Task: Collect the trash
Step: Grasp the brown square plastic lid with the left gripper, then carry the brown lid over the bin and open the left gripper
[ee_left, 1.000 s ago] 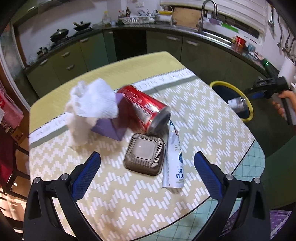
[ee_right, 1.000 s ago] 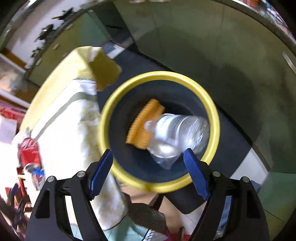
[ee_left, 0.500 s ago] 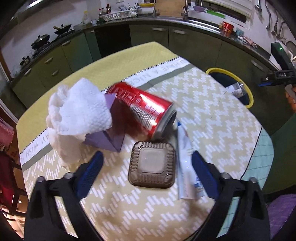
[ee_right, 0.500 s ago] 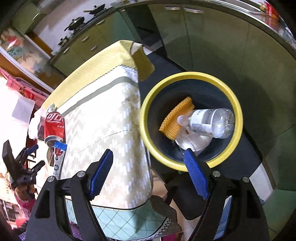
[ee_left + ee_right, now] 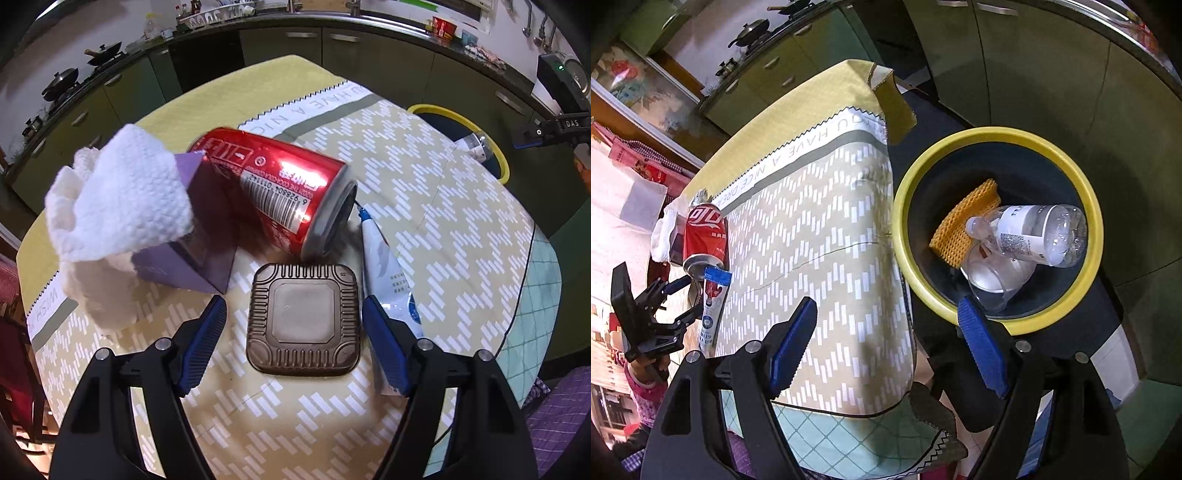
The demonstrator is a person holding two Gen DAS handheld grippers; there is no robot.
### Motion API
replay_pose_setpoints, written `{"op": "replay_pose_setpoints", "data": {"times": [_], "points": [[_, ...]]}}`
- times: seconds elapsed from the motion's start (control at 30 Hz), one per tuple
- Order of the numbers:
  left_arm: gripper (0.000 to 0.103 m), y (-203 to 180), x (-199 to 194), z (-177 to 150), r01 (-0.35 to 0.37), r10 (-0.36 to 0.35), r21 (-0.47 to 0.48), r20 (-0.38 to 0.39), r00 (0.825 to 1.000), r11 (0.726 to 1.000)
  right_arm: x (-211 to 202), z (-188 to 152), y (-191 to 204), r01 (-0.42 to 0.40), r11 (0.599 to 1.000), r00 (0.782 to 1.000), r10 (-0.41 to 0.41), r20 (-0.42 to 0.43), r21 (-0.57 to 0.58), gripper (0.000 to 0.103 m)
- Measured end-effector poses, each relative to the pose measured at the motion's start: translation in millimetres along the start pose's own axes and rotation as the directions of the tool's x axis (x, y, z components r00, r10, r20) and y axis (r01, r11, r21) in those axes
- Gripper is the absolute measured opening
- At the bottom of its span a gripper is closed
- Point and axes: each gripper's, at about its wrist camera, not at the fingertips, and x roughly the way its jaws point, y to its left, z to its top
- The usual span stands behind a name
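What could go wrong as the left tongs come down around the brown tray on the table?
The left tongs are closing around the brown tray, not yet touching. The tube lies against the tray's right side under the right finger, so it may get pinched too. The red can lies on its side just behind the tray; a nudge could send it rolling.

The tablecloth (image 5: 827, 229) band reads "HAVE A NICE"; the can's (image 5: 273, 192) barcode, "6 92880".
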Motion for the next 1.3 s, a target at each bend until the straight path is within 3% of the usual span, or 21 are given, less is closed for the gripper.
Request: {"op": "replay_pose_setpoints", "data": {"times": [0.1,0.33,0.57,0.73,0.93,1.1,1.3], "points": [[0.057,1.2,7.9,0.6,0.014,-0.014,-0.007,-0.027,1.0,1.0,2.3,-0.4,0.8,-0.004,1.0,1.0,0.004,-0.004,-0.001,0.078],[0.057,5.7,0.5,-4.2,0.019,-0.02,-0.026,-0.008,1.0,0.999,1.2,-1.7,1.1,-0.018,1.0,1.0,0.018,0.005,0.001,0.078],[0.057,8.7,-42.6,-3.5,-0.026,0.027,-0.029,0.05,0.998,0.999,-4.6,-7.5,1.7,-0.039,0.999,0.999,0.039,0.025,-0.005,0.078],[0.057,-14.4,-71.5,12.0,0.019,-0.021,0.029,0.101,0.995,0.999,-18.3,-13.4,-3.9,-0.037,0.999,0.997,0.037,0.067,-0.003,0.078],[0.057,-73.5,-72.2,61.9,0.106,-0.128,0.18,0.11,0.986,0.978,-51.5,-32.8,-28.1,-0.009,0.999,0.988,0.004,0.152,0.031,0.078],[0.057,-136.5,-46.3,119.0,0.188,-0.224,0.297,0.089,0.971,0.936,-81.5,-53.3,-64.6,0.032,0.995,0.972,-0.053,0.229,0.097,0.078],[0.057,-194.5,6.4,184.8,0.268,-0.294,0.33,0.032,0.955,0.905,-95.2,-72.5,-106.8,0.041,0.984,0.962,-0.085,0.259,0.172,0.078]]}}
